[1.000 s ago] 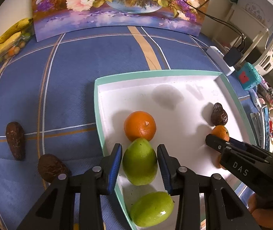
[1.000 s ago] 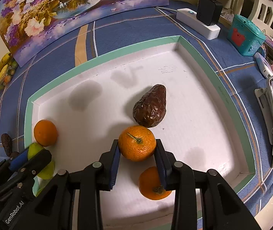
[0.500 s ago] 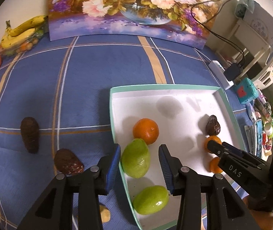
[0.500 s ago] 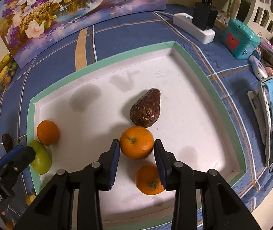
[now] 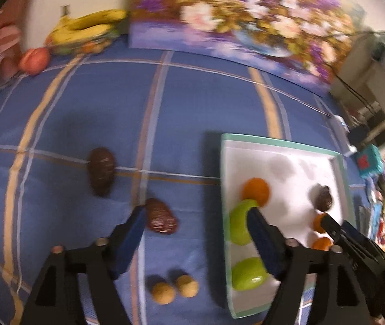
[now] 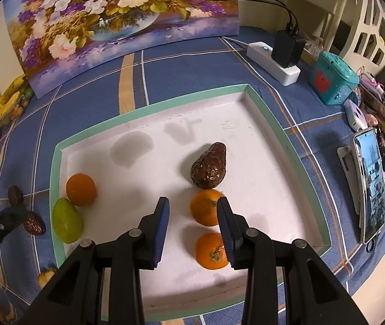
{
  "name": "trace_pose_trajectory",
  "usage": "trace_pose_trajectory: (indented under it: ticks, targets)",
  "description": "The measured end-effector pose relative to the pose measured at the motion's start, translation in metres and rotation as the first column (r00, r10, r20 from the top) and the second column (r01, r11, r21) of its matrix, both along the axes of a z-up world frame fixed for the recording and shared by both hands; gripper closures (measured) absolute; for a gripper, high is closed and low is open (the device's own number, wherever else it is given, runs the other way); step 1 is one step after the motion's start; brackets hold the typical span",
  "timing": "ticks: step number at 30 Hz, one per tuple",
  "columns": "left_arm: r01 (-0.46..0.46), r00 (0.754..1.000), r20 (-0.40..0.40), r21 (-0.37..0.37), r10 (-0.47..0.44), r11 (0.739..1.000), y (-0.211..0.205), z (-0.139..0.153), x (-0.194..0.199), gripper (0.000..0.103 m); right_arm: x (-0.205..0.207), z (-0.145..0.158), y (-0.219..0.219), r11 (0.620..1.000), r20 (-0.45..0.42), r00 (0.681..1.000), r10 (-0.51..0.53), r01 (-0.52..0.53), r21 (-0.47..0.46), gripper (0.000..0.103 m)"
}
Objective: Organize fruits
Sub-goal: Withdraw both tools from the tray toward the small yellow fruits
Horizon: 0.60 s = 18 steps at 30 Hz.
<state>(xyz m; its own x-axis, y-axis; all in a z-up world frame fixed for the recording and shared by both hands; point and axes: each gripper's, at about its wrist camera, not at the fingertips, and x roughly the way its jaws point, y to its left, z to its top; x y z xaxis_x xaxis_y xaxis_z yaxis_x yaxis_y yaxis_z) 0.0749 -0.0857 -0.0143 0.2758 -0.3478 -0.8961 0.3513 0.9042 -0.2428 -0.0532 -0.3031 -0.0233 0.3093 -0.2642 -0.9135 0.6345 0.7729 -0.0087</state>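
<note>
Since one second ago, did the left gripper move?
Yes. The left gripper swung left off the white tray; it now opens over the blue cloth.

Surface: my table, under a blue checked cloth (image 6: 181, 70) with tan and white stripes.
Tray: a white tray with a green rim (image 6: 270, 120) sits on the cloth, centre of the right view.
Left of the tray: two dark avocados (image 5: 102, 170) (image 5: 161, 216) lie apart on the cloth, middle of the left view.
Lower centre, left view: two small tan round fruits (image 5: 162, 293) (image 5: 187, 285), side by side.
Upper left: bananas (image 5: 84, 27) and a red fruit (image 5: 34, 59) at the table's far edge.
Back: a flower painting (image 6: 116, 21) stands along the top.
Upper right: a white power strip (image 6: 270, 61) and a teal box (image 6: 333, 80).
Right edge: a phone (image 6: 371, 184) on the cloth.
</note>
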Motion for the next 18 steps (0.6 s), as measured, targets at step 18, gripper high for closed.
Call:
trace_pose_trajectory:
  ticks: [18]
  targets:
    - [-0.174, 0.985, 0.014, 0.014, 0.174, 0.985, 0.08, -0.006, 0.006, 0.0, 0.009, -0.001, 0.036, 0.993, 0.008, 0.993, 0.115, -0.114, -0.04, 0.015]
